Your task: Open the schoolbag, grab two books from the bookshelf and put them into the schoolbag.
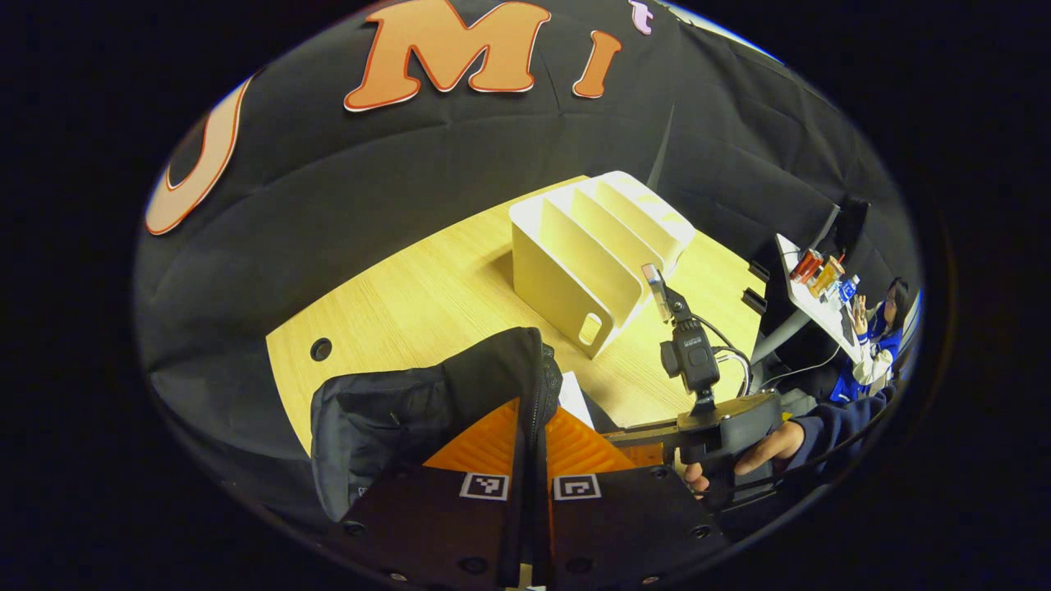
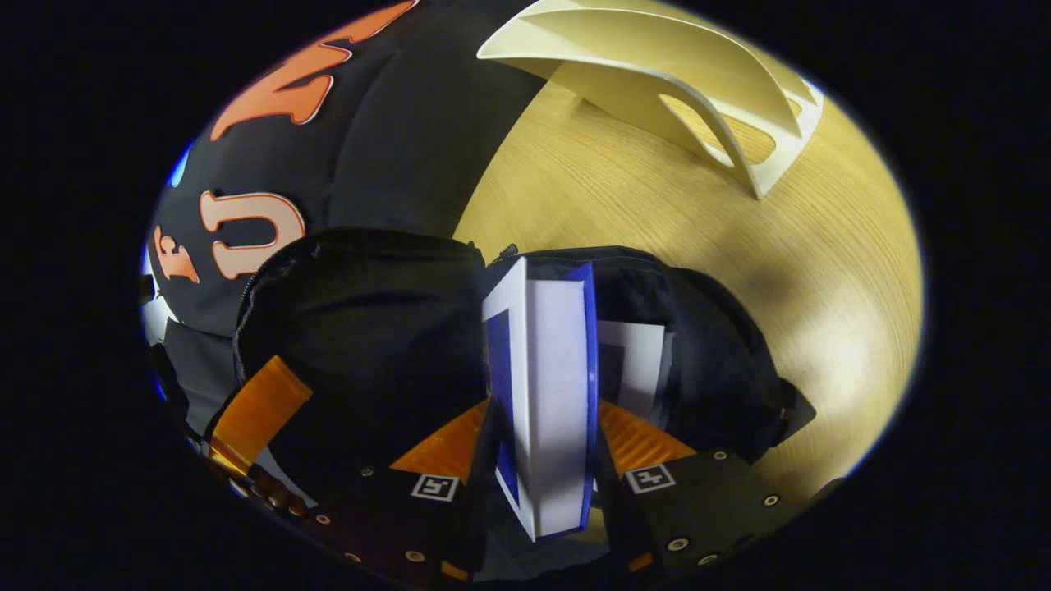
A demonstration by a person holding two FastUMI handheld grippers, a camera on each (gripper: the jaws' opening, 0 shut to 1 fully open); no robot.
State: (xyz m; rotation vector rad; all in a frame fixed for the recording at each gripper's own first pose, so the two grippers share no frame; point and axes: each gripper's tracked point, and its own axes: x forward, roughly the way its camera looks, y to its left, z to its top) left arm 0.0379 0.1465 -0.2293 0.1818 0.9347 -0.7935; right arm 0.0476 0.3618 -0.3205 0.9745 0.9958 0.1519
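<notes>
Tongs (image 2: 542, 460) clamp book (image 2: 546, 386) over schoolbag (image 2: 369, 328).

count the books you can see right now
2. One blue-covered book is held upright between the right gripper fingers, over the open schoolbag. A second book stands inside the bag behind it. The bag may hide more.
</notes>
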